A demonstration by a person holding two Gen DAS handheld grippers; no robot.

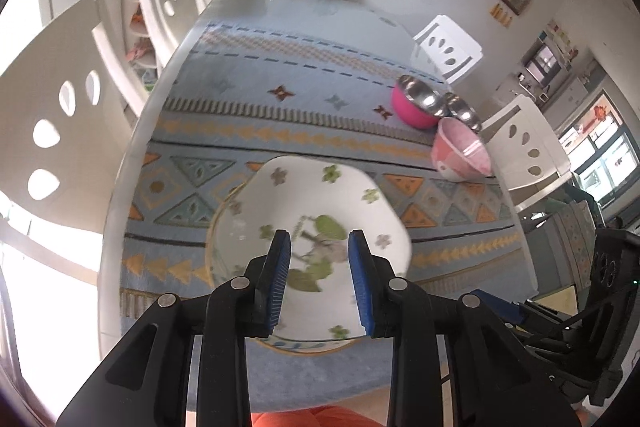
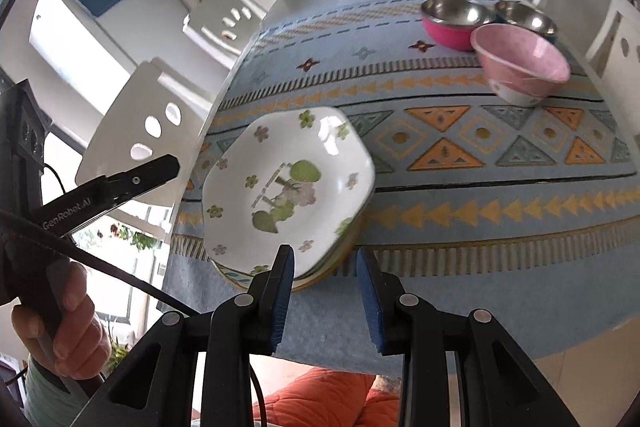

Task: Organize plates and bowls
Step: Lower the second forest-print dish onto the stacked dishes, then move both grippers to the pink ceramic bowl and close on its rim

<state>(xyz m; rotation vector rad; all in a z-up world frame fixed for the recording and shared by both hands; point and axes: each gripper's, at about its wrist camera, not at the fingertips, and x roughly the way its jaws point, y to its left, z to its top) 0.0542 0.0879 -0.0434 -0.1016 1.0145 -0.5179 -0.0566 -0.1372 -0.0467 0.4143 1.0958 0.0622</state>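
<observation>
Two grippers above a patterned tablecloth (image 1: 280,131), plates stacked and bowls grouped.

Left wrist view: the left gripper (image 1: 319,277) is slightly parted and empty, the flowered plate (image 1: 320,195) below and just beyond its fingers. Right wrist view: the right gripper (image 2: 325,295), also slightly parted and empty, has that plate ahead-left of its fingers and the pink bowl (image 2: 524,63) far ahead-right.
</observation>
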